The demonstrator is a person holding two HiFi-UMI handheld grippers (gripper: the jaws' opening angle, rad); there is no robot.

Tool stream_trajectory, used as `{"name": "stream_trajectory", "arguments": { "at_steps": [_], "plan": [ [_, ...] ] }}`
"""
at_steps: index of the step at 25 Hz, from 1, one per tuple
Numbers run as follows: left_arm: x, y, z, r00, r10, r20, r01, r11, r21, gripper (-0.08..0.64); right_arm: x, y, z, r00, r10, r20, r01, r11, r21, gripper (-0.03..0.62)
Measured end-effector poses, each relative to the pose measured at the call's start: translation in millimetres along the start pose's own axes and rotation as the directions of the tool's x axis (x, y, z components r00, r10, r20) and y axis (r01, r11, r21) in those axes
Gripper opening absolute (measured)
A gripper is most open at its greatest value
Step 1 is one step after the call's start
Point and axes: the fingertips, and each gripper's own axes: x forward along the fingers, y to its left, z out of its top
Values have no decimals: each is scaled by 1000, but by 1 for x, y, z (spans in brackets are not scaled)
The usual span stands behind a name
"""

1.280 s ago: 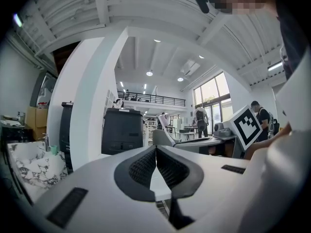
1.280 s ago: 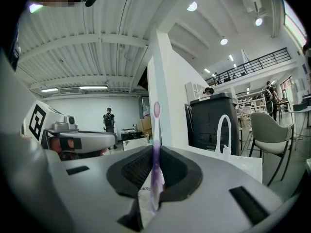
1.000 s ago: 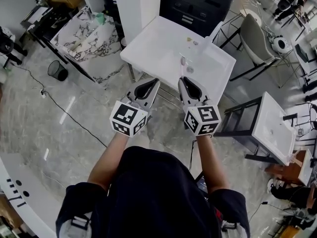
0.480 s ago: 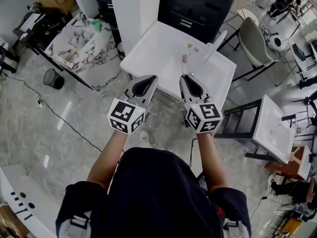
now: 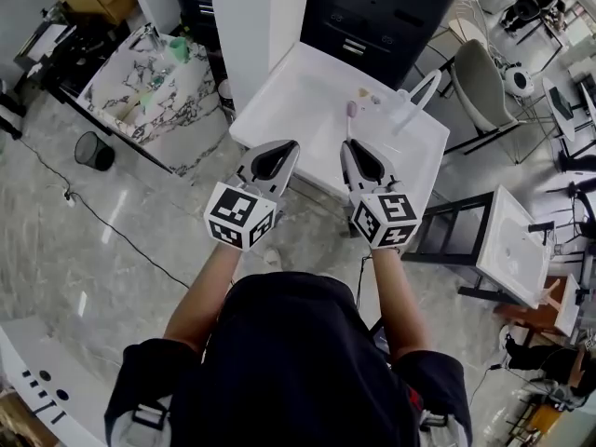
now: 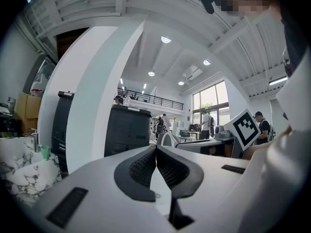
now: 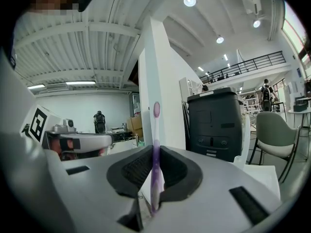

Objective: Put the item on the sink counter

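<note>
- Gripping a slim purple plastic toothbrush [image 7: 156, 130] by its handle, the right gripper [image 7: 155, 148] has its two dark ribbed pads [image 7: 136, 171] closed narrowly against the shaft from both sides.
- The toothbrush's long axis runs along the jaws. Its pink-tinted head projects past the jaw tips and points forward, away from the person, while the lower handle lies back between the pads.
- In the head view the toothbrush [image 5: 351, 117] reaches from the right gripper [image 5: 349, 147] out over the front part of the white rectangular sink counter [image 5: 298, 87], with its head aimed toward the counter's rear edge. It is held in the gripper, not lying on the counter.
- The left gripper [image 6: 156, 152] has its jaws together, the pads meeting at the tips, with nothing between them.
- In the head view the left gripper [image 5: 290, 147] sits level with the right one, near it but apart, at the counter's front edge.
- Each gripper carries a white cube with black square markers, and the person's forearms extend back from these.
- A pale curved faucet [image 5: 419, 93] stands at the right rear of the sink counter, with two small pale objects [image 5: 364, 92] just beside it.
- A tall black cabinet [image 5: 377, 12] stands behind the counter, a marble-patterned counter [image 5: 140, 82] lies to the left, and a grey chair [image 5: 477, 74] stands to the right.
</note>
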Motion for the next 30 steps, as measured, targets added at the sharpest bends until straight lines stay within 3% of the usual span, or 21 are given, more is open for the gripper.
{"name": "stream_trajectory", "arguments": {
  "at_steps": [15,30],
  "plan": [
    [16,39,-10,999,26,-32,-28,999,-38,14,45,-10,-10,999,9,-47,-9,1000,8,61],
    [62,72,-16,996,66,-62,-68,997,-42,14,98,-51,-12,997,43,-59,-41,999,34,61]
  ]
}}
